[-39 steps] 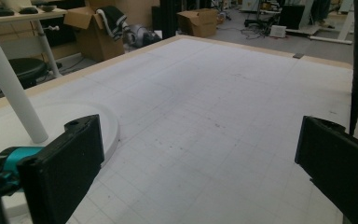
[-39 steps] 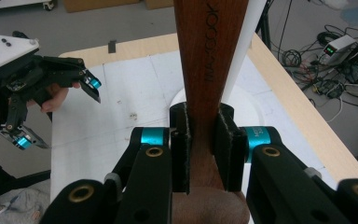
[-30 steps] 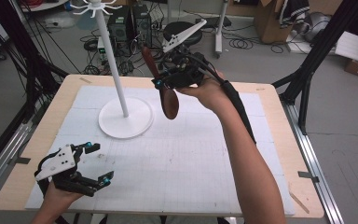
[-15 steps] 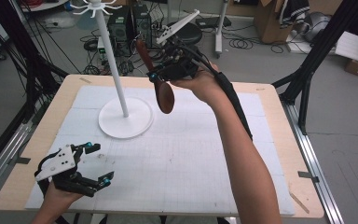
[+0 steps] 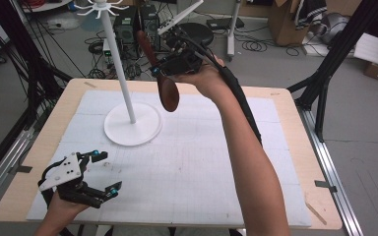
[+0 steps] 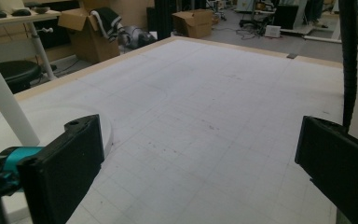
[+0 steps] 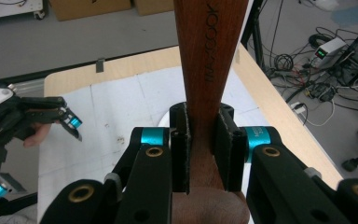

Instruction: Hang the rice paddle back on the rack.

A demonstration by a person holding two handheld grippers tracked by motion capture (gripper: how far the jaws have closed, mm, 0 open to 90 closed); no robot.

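High view shows a wooden table [image 5: 295, 118] topped by a white gridded mat [image 5: 197, 162], lightly smudged near its middle, set on a grey floor. Beyond the far edge, in the upper part of the frame, lie tangled cables, computer towers [image 5: 140, 22], a black stool and cardboard boxes [image 5: 285, 17]; black frame legs cross the upper right. A white hook stand [image 5: 123, 83] rises from its round base on the mat left of centre. Above the table's far edge, the right gripper [image 5: 170, 66] is held high with its jaws clamped on the handle of a wooden spoon [image 5: 167, 91], bowl hanging down; the right gripper view confirms the grip on that spoon handle. At lower left, the left gripper [image 5: 101, 172] rests over the mat, jaws spread wide and holding nothing.
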